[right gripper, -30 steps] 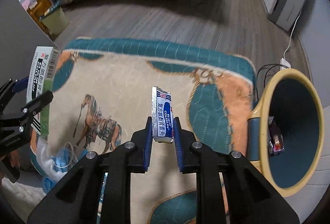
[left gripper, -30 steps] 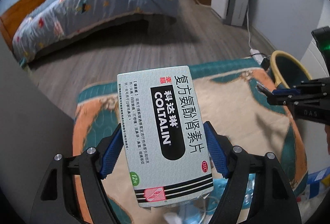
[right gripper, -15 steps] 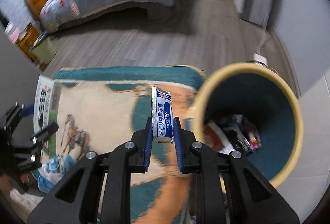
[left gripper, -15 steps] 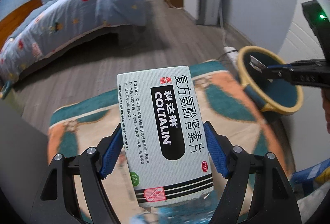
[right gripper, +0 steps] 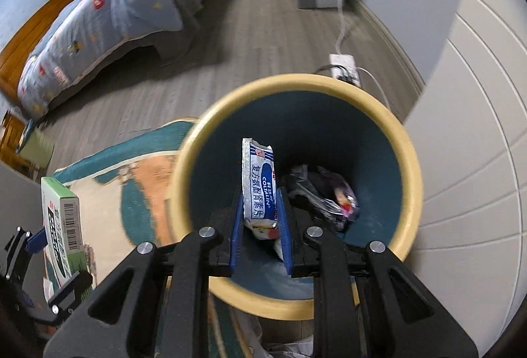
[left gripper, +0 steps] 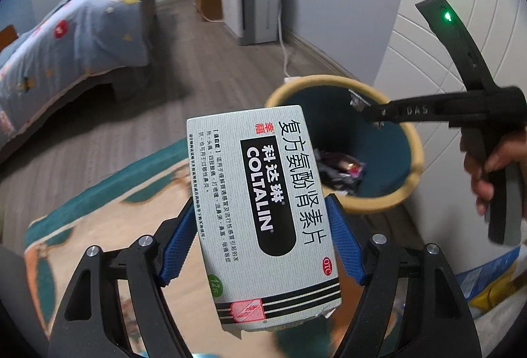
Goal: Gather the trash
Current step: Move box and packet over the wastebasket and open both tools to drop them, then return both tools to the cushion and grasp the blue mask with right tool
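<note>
Left gripper (left gripper: 260,246) was clamped on a grey-green cardboard COLTALIN medicine box (left gripper: 263,219), blue pads pressed to both long sides, box upright, held above the teal-and-orange patterned rug (left gripper: 98,203). Right gripper (right gripper: 260,223) was clamped on a white-and-blue foil medicine sachet (right gripper: 258,186), sachet upright between the pads, held over the mouth of the round teal bin with yellow rim (right gripper: 408,160). Dark crumpled wrappers (right gripper: 326,196) lay at the bin's bottom. The bin stood beside the rug, near a white panelled wall (right gripper: 477,127). A bed with blue patterned quilt (left gripper: 72,28) stood well apart across the grey wood floor (left gripper: 204,68).
</note>
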Demonstrator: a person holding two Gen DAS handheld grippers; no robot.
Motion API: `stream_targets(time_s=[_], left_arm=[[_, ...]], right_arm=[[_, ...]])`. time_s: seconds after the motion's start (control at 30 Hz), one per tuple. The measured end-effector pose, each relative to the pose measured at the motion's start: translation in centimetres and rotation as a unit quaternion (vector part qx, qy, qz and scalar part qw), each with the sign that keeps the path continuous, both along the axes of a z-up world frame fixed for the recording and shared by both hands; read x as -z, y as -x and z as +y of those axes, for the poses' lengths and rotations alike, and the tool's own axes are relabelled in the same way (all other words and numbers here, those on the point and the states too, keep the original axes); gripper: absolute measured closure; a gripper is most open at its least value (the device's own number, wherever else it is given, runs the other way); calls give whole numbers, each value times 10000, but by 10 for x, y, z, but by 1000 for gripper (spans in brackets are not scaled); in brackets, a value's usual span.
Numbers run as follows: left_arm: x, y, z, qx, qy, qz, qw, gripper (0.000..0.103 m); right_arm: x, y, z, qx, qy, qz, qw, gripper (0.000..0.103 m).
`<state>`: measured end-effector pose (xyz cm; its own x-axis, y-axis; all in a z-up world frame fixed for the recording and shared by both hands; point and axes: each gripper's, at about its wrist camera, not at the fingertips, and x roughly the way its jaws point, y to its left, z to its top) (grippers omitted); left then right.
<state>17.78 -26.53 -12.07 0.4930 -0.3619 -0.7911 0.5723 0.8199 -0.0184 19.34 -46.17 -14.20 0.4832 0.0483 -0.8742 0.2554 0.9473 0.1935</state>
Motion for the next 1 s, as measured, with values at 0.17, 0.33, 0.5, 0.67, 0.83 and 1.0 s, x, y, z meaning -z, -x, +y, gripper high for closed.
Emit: stream_targets(time_s=[0.17,0.33,0.5,0.67,0.83,1.0], left_arm=[[9,-14,-39,187,-28,206,9996,27],[9,-26,-71,410,-306,-26,9987,26],[-2,-34,-91,569,-207,-286,9978,25],[-5,-38,-92,450,13,-299,9985,17],[1,-41,-80,254,57,-241,9994,12],[1,-41,-54,-81,31,-155,9998,7]], right_arm=[[18,10,-36,531,-278,157,9981,84],[19,16,-51,884,-533,79,9946,84],[16,15,-49,854,-505,-10,9951,84],[18,13,-49,829,-419,-9,9957,83],[20,12,-48,816,-381,29,9959,66],[13,10,-42,714,-277,-35,9971,32]])
